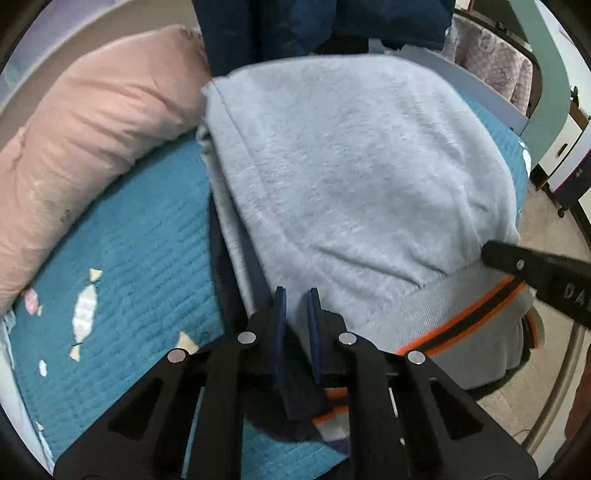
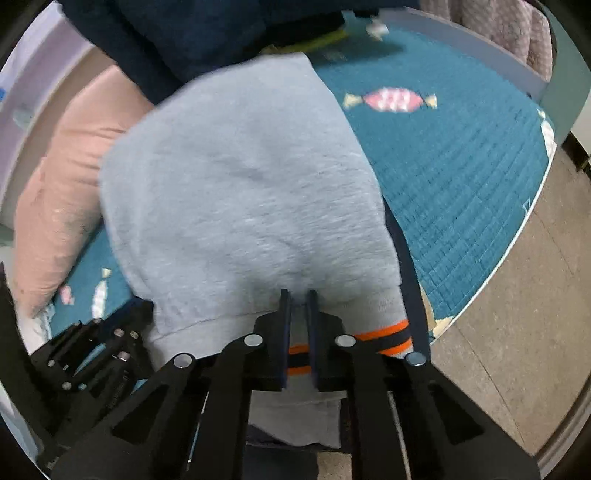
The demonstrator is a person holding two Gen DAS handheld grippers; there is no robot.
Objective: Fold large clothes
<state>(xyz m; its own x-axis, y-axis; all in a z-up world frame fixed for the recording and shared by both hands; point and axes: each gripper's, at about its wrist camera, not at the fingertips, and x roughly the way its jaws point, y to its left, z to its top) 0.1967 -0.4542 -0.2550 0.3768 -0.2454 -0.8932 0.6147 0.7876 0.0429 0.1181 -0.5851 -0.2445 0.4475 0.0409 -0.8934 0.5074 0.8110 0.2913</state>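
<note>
Both grippers pinch the near hem of the grey sweatshirt (image 2: 240, 184), so I can lift that edge evenly. Left gripper (image 1: 297, 295): jaws nearly closed, grey fabric between them at the hem's left end, navy lining showing below. Right gripper (image 2: 298, 297): jaws nearly closed on the ribbed hem, orange-and-black stripe (image 2: 384, 338) running through the gap. In the left view it comes in at 3 o'clock. The sweatshirt lies flat on the teal quilt (image 2: 461, 177) of the bed, body running toward 12 o'clock. Pink pillow (image 1: 88, 140) at 10 o'clock, navy clothes (image 2: 192, 33) at 12. My read: a two-corner hold keeps the hem straight for folding away from me.
</note>
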